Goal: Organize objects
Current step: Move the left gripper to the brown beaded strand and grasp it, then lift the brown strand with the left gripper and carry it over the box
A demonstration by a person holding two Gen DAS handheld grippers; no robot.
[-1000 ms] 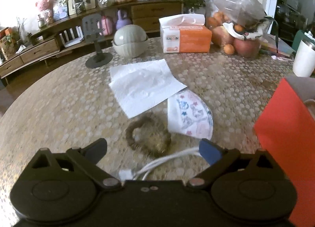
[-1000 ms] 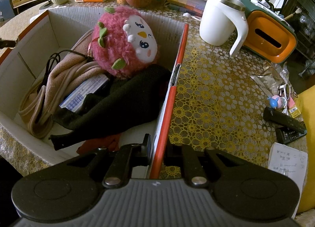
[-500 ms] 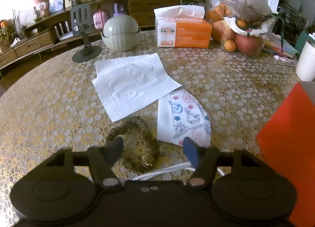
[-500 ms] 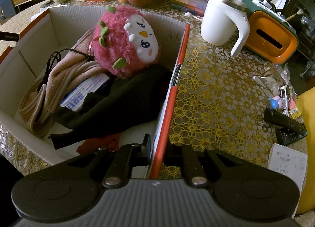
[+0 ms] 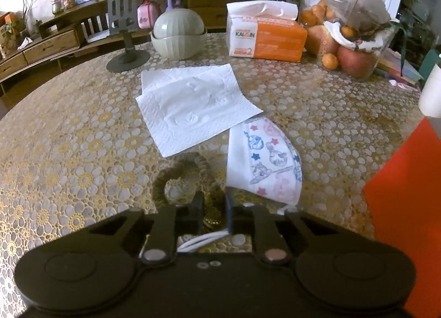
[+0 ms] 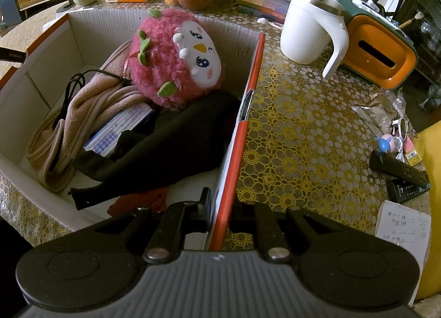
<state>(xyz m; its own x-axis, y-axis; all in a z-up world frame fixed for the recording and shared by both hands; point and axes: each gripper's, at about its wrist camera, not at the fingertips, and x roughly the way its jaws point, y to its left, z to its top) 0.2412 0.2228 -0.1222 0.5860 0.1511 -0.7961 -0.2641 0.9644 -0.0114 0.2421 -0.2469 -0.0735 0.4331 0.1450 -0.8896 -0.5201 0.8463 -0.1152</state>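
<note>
A brown coiled hair tie (image 5: 176, 177) lies on the lace-patterned table, just left of a child's printed face mask (image 5: 264, 163). My left gripper (image 5: 213, 209) is closing, its jaws nearly together with the near side of the hair tie pinched between them. The mask's white ear loops (image 5: 201, 240) run under the fingers. A white paper napkin (image 5: 193, 108) lies beyond. My right gripper (image 6: 220, 213) is shut on the red-edged wall (image 6: 242, 147) of the cardboard box. The box holds a pink plush (image 6: 176, 59), a black cloth (image 6: 165, 150) and a beige cloth with a cable.
Behind the napkin stand a tissue box (image 5: 264, 39), a grey-green bowl (image 5: 179, 34), a phone stand (image 5: 126, 42) and bagged fruit (image 5: 350, 28). Right of the box are a white mug (image 6: 311, 31), an orange and green case (image 6: 380, 50), remotes (image 6: 399, 169) and a note (image 6: 402, 232).
The left gripper's jaws went from wide open to nearly together around the near side of the hair tie. The right gripper and the box have not moved.
</note>
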